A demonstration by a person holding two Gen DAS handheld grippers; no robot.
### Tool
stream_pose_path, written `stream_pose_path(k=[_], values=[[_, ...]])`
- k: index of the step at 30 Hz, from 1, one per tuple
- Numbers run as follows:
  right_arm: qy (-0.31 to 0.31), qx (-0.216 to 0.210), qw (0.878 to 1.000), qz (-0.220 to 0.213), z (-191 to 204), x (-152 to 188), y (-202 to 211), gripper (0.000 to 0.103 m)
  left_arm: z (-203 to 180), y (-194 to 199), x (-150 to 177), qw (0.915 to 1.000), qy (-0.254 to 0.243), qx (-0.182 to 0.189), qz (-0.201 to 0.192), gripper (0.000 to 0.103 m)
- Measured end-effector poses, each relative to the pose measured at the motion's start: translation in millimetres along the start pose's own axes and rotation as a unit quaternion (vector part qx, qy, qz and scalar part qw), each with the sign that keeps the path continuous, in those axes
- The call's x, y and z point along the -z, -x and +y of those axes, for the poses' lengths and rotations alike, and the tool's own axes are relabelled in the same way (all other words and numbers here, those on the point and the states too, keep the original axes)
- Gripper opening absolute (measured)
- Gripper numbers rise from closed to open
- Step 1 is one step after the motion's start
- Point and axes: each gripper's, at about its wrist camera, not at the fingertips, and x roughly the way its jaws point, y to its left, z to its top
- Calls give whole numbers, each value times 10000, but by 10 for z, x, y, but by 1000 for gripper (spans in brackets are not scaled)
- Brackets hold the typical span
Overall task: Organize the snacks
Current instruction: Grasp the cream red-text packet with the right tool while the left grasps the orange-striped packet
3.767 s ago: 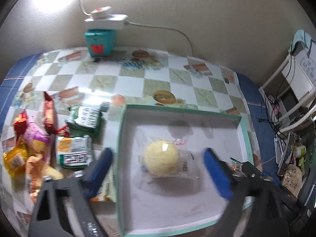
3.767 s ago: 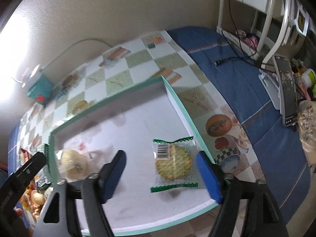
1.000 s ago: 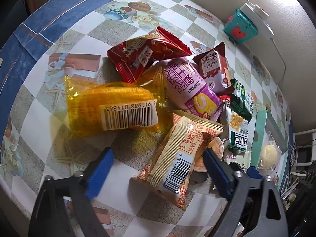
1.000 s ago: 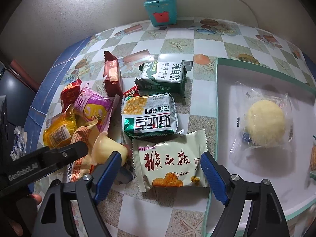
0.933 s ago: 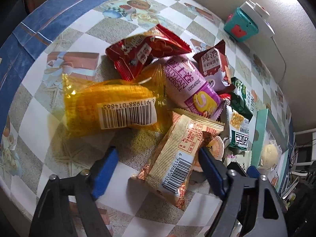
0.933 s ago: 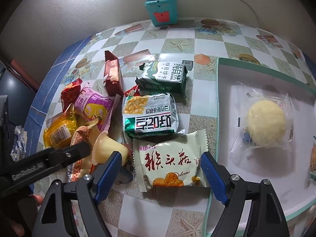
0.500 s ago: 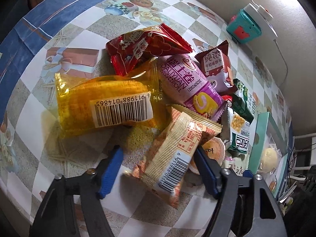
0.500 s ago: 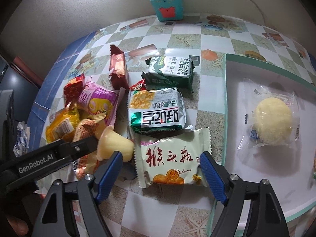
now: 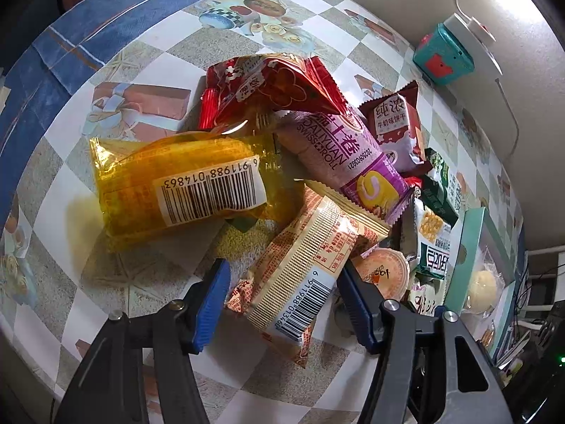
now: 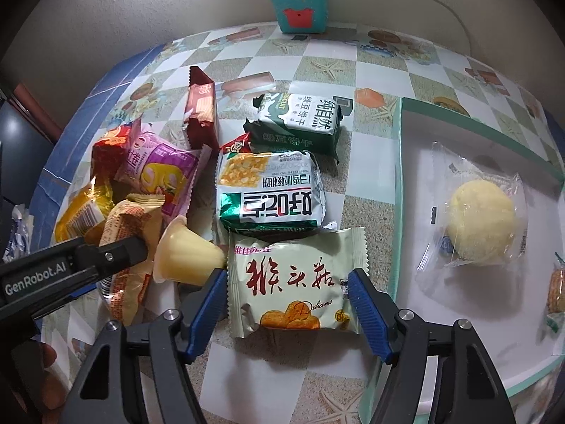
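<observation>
Snack packets lie heaped on the checked tablecloth. In the left wrist view, my left gripper (image 9: 282, 271) straddles a beige-orange packet with a barcode (image 9: 300, 275). Its jaws are closing and the blue pads (image 9: 212, 300) have come up to the packet's sides. In the right wrist view, my right gripper (image 10: 287, 275) straddles a pale green packet with red lettering (image 10: 293, 282) that lies flat on the table. These jaws are closing too, with the pads at the packet's edges. The white tray with a teal rim (image 10: 399, 194) holds a wrapped round yellow cake (image 10: 480, 226).
Around the beige packet lie a yellow packet (image 9: 176, 190), a red one (image 9: 268, 88), a purple roll (image 9: 353, 162) and a jelly cup (image 10: 183, 258). Two green packets (image 10: 272, 194) lie behind the pale one. A teal box (image 10: 300, 7) stands by the wall.
Both pairs of jaws have narrowed around their packets, the left pair more. Both cameras have come slightly closer to the table.
</observation>
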Motion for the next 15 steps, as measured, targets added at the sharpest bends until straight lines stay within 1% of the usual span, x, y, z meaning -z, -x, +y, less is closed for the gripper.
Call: stream_pose_path(k=[3,4,9,13,15], values=[[64,73,10000,-15,20,8,2,73,-41,-12,3,9999,-81,-72,-4,61],[93,108,9999,-18,30,9,3,72,-45,-11,2,10000,-81,-43,2,57],[164,240,9996,-55,38,5,26,64,-54,-12,2,10000,-51,-21,8,56],[144,182,9997,-71,10,1,37,61,-53,-9,5,10000,-55,-13,4,54],[162,162,9997,-75,9,3,44,58,-57,-8,9,10000,-54,-4,4,53]])
